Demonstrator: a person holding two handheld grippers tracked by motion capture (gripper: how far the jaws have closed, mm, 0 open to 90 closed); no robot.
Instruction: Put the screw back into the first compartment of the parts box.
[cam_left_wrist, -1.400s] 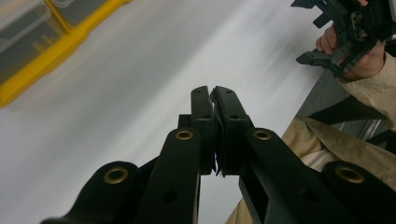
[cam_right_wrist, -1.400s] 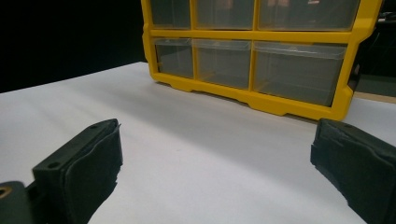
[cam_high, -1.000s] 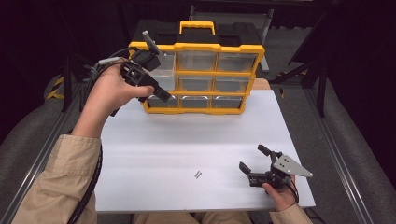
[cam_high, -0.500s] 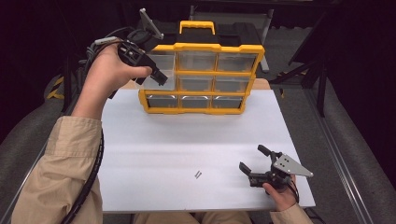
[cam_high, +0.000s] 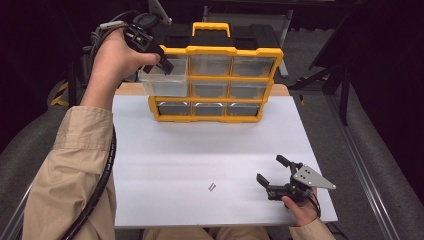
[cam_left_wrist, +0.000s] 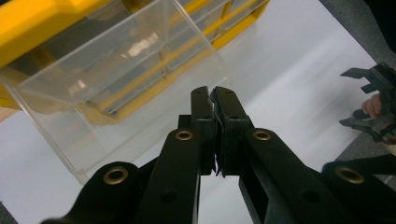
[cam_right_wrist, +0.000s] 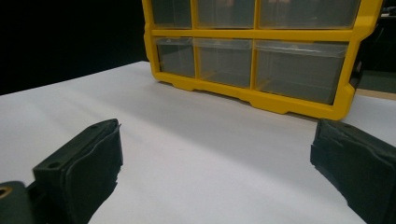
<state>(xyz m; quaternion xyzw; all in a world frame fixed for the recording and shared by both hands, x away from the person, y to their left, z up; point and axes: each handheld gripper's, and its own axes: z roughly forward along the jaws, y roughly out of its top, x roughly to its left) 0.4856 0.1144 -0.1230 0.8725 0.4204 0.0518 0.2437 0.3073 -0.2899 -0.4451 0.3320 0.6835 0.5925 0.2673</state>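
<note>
A yellow organizer (cam_high: 215, 50) with clear drawers stands at the far side of the white table (cam_high: 200, 150). One clear drawer (cam_high: 162, 82) from its top-left slot is out and sticks past the organizer's left side. My left gripper (cam_high: 166, 64) is at the drawer's top rim. In the left gripper view the jaws of my left gripper (cam_left_wrist: 215, 93) are pressed together at the edge of the clear drawer (cam_left_wrist: 116, 93), which looks empty. My right gripper (cam_high: 270, 168) rests open near the table's front right, empty, and faces the organizer (cam_right_wrist: 261, 51).
A small metal piece (cam_high: 212, 187) lies on the table near the front, left of the right gripper. A cable runs along the left sleeve (cam_high: 80, 165). Dark floor and metal frames surround the table.
My left hand rose along the organizer's left side to its top row, and the clear top-left drawer has come out with it. The right gripper has not moved.
</note>
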